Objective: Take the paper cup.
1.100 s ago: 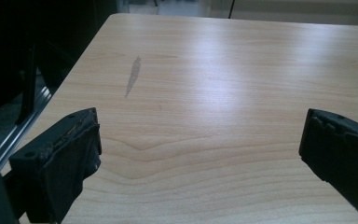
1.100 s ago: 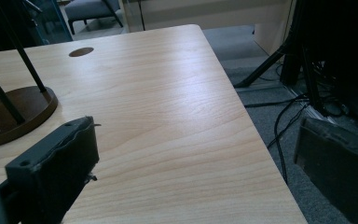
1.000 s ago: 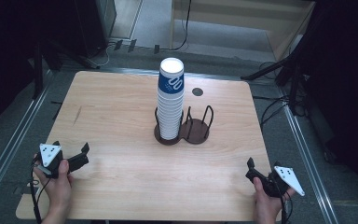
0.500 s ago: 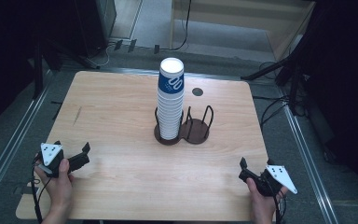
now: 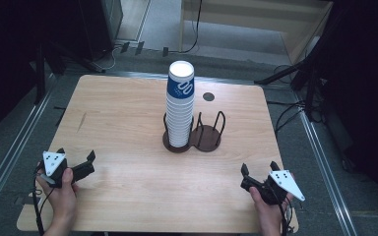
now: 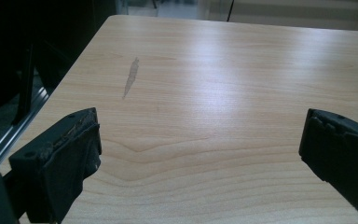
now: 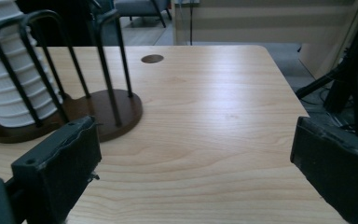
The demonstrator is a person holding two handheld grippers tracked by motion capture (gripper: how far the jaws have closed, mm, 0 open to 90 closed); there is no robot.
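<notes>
**Cup stack untouched, both grippers waiting at the near edge**

Nothing of the work looked done. The stack of paper cups (image 5: 180, 105) stood whole in the left ring of the dark two-ring holder (image 5: 194, 137), near the middle of the wooden table (image 5: 123, 113), and the right ring beside it held nothing. By my reading, every cup was yet to be lifted off or moved across, so the job sat at its very start.

The left gripper (image 5: 89, 158) lay low by the near left corner, its jaws spread wide with bare tabletop between them and nothing held. The right gripper (image 5: 259, 167) sat by the near right corner, well apart from the holder; its jaws had just closed a touch yet stood wide, with no thing between them, and faced toward the rack.

The stack was tall and upright, white-bodied with ribbed rims showing one above another along its lower part, and the top cup carried a blue band with a white mark. Thin black wire hoops rose from the brown base around its foot. A small dark round hole (image 5: 208, 97) lay in the table behind the holder
</notes>
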